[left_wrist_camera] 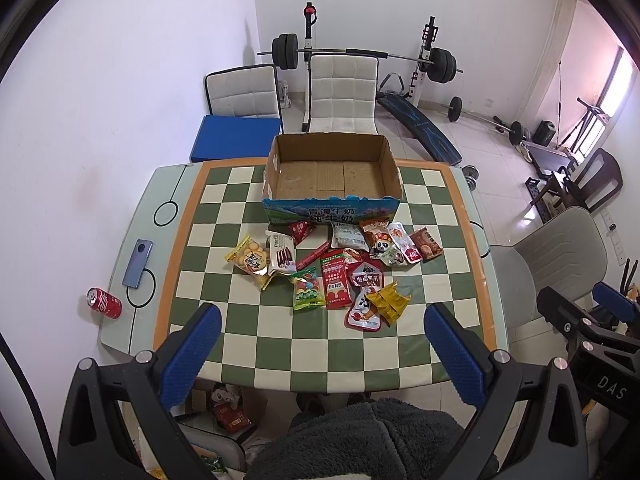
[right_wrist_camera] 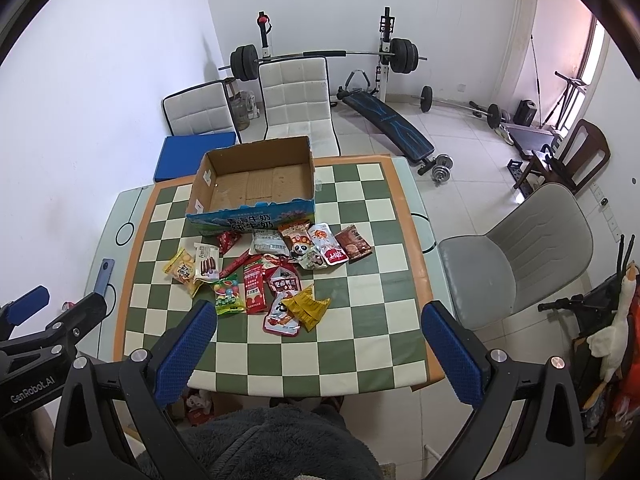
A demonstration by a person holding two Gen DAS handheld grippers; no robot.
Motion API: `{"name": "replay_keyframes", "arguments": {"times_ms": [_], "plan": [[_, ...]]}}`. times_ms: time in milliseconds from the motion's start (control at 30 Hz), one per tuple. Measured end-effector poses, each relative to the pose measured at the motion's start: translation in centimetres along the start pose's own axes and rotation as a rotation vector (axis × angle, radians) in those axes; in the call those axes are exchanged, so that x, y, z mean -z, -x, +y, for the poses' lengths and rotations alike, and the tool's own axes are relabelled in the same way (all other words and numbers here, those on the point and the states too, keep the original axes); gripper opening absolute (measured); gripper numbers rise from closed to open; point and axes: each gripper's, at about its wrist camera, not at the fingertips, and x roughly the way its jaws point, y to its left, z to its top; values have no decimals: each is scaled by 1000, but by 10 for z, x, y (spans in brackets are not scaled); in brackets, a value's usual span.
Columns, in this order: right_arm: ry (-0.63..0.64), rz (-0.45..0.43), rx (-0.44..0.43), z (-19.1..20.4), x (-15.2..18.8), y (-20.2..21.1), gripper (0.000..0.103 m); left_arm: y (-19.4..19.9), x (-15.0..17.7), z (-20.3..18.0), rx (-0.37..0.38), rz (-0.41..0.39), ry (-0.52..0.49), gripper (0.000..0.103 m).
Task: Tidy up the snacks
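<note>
Overhead, both grippers hung above the near table edge.
Box: the cardboard box (left_wrist_camera: 332, 172) sat open, holding nothing.
Snacks: the snack packets (left_wrist_camera: 336, 272) lay piled just before it on the checkered table (left_wrist_camera: 224, 208).
Left gripper (left_wrist_camera: 322, 354): wide, holding nothing.
Right gripper (right_wrist_camera: 320, 350): wide, holding nothing.

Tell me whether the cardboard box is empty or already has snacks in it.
Empty. The cardboard box shows only its bare brown floor; the snack packets all lie on the table in front of it.

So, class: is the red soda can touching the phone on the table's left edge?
Apart. The left wrist view shows the red soda can lying nearer than the phone, with a strip of pale table between them.
</note>
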Motion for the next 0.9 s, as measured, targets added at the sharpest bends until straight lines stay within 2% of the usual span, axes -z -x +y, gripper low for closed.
{"name": "replay_keyframes", "arguments": {"times_ms": [533, 667, 767, 900], "plan": [[-1, -4, -4, 3, 0, -3, 103, 0, 1, 0, 2, 0, 1, 103], [-12, 4, -11, 3, 0, -11, 103, -4, -8, -1, -8, -6, 10, 103], [-52, 37, -35, -1, -9, -33, 103, -27, -21, 14, -23, -5, 43, 103], [-117, 139, -76, -11, -13, -90, 103, -81, -29, 36, -51, 70, 111, 103]]}}
